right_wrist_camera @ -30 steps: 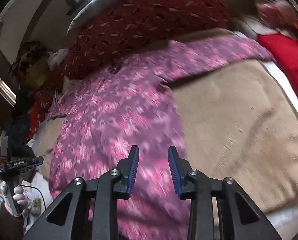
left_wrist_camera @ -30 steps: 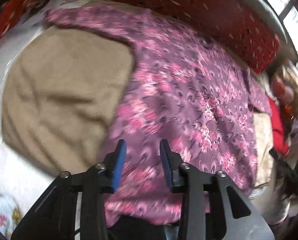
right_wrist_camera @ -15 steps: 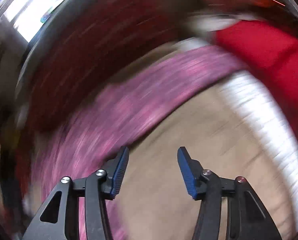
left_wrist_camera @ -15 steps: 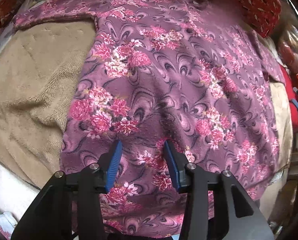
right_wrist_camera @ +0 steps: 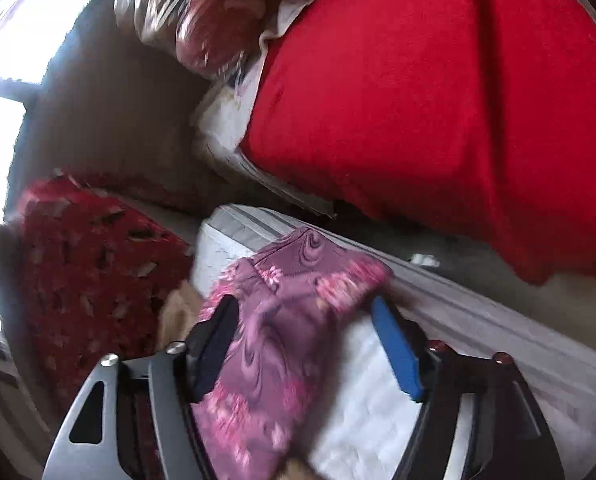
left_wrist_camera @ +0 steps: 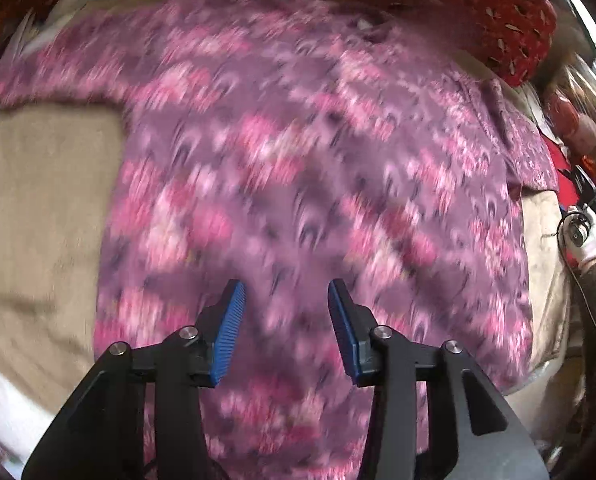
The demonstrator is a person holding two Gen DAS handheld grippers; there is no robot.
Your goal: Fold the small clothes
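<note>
A purple top with pink flowers (left_wrist_camera: 298, 168) lies spread flat on a tan blanket (left_wrist_camera: 37, 208). My left gripper (left_wrist_camera: 283, 312) is open and empty, hovering over the lower middle of the top. In the right wrist view my right gripper (right_wrist_camera: 304, 336) is open, its jaws wide on either side of the end of the top's sleeve (right_wrist_camera: 293, 292), which lies on a white mattress edge (right_wrist_camera: 378, 420). The jaws are not closed on the cloth.
A dark red patterned cushion (left_wrist_camera: 478, 12) lies behind the top and also shows in the right wrist view (right_wrist_camera: 89, 272). A bright red cloth (right_wrist_camera: 438, 100) lies beyond the sleeve. A plastic-wrapped bundle (right_wrist_camera: 201, 16) sits farther back. My gloved right hand (left_wrist_camera: 582, 240) shows at the right edge.
My right gripper has swung right, off the top's body to the sleeve end, with jaws opened wider. My left gripper has pulled back a little over the top, still open.
</note>
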